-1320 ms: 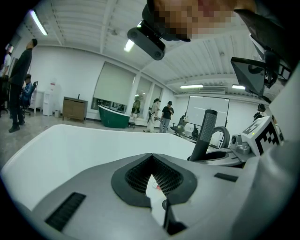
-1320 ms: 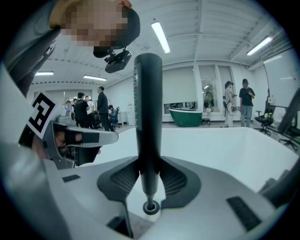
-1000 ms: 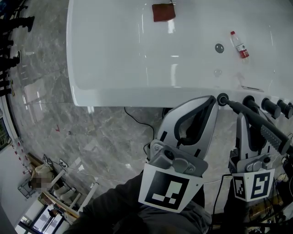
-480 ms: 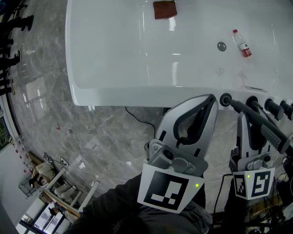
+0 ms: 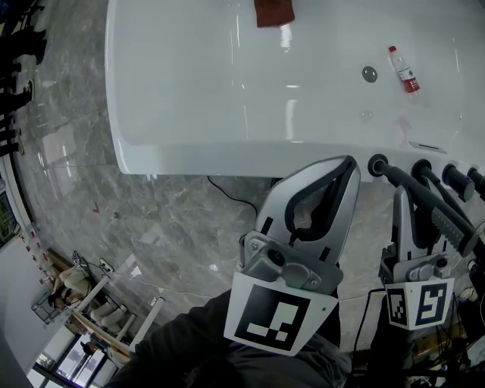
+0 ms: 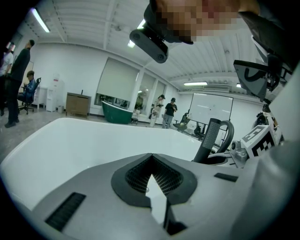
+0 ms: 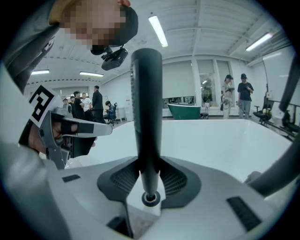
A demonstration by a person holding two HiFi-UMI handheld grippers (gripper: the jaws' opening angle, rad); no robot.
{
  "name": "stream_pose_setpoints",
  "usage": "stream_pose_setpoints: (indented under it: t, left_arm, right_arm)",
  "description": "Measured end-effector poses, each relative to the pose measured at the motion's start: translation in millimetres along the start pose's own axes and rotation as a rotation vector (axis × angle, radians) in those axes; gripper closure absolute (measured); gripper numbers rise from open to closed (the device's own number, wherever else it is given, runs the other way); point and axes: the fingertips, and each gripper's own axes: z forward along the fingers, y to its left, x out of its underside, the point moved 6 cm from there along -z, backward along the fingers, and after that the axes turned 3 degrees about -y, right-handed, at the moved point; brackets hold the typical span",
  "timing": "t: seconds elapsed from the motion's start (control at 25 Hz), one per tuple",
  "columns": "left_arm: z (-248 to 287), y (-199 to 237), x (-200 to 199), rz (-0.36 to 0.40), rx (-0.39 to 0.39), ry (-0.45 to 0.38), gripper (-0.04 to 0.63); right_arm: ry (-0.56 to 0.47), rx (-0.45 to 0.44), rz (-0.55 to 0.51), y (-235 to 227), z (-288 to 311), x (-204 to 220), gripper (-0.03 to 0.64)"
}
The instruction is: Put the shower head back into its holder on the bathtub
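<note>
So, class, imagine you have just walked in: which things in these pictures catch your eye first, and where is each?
The big white bathtub fills the top of the head view, with a red-brown cloth at the picture's top edge and a small bottle lying at the right. Nearer, the right gripper is shut on the black shower head by the tub's rim. The left gripper beside it is shut and empty.

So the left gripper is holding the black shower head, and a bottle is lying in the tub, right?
Not quite. The right gripper holds the shower head, as the right gripper view shows; the left gripper is shut on nothing. The bottle does lie in the bathtub.
</note>
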Motion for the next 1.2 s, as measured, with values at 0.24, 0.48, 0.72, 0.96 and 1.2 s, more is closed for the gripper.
stream_pose_setpoints:
  t: [0.24,0.48,0.72,0.96,1.2]
  left_arm:
    - [0,3,5,0.000,-0.007,0.009,0.592]
    - [-1,4,8,-0.004,-0.009,0.016,0.592]
    - [-3,7,11,-0.003,-0.009,0.022,0.592]
    - [-3,14,17,-0.007,-0.029,0.032,0.592]
    - [-6,15,18,-0.007,-0.031,0.031,0.592]
  right_arm:
    - [0.011,0.001,0.005,-1,3,8,0.477]
    - [0.022,0.007,0.009,-1,4,14,0.477]
    - [0.029,0.011,0.009,0,6,19,0.477]
    - [0.045,0.016,0.016,-2,11,31,0.477]
    - [0.042,0.020,0.008,0,15,35,0.477]
